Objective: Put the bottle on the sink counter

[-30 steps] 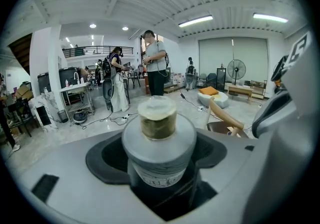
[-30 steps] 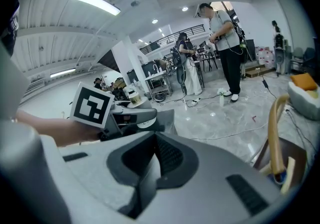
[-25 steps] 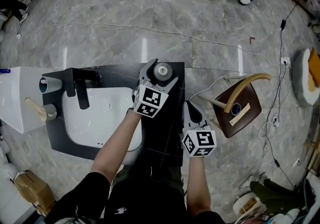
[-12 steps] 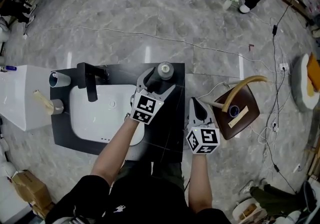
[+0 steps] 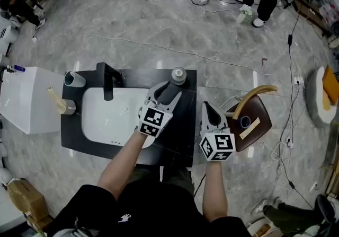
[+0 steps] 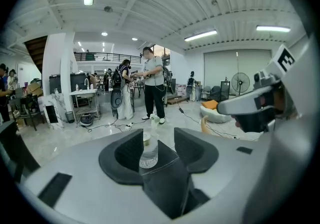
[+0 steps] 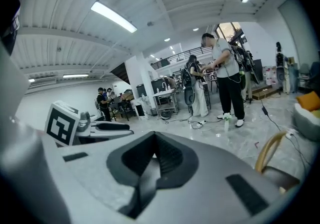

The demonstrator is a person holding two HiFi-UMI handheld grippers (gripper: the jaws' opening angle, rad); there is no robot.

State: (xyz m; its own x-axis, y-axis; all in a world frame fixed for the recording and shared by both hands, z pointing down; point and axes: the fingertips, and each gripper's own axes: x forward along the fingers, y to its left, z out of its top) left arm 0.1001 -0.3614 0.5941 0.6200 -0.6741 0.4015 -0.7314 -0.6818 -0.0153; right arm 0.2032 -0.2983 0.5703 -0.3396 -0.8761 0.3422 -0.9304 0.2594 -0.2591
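Two grippers show. The left gripper (image 5: pixel 168 89) hangs over the counter (image 5: pixel 180 135) with its jaws apart, just narrowed partway, pressing on nothing. The bottle (image 5: pixel 178 75) stands upright on the counter's far edge, just past its tips at 1 o'clock and at 2 o'clock from the sink (image 5: pixel 100 124). The right gripper (image 5: pixel 206 105), at 4 o'clock from the left, is closed and empty.

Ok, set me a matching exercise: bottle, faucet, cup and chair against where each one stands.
Things:
1. bottle
2. faucet
3. cup
4. chair

Places:
A. on the floor, right of the counter
B. counter's far left corner
C. far rim of the basin
D. counter's far edge, right of the basin

Pairs: 1-D, 2-C, 3-B, 4-A
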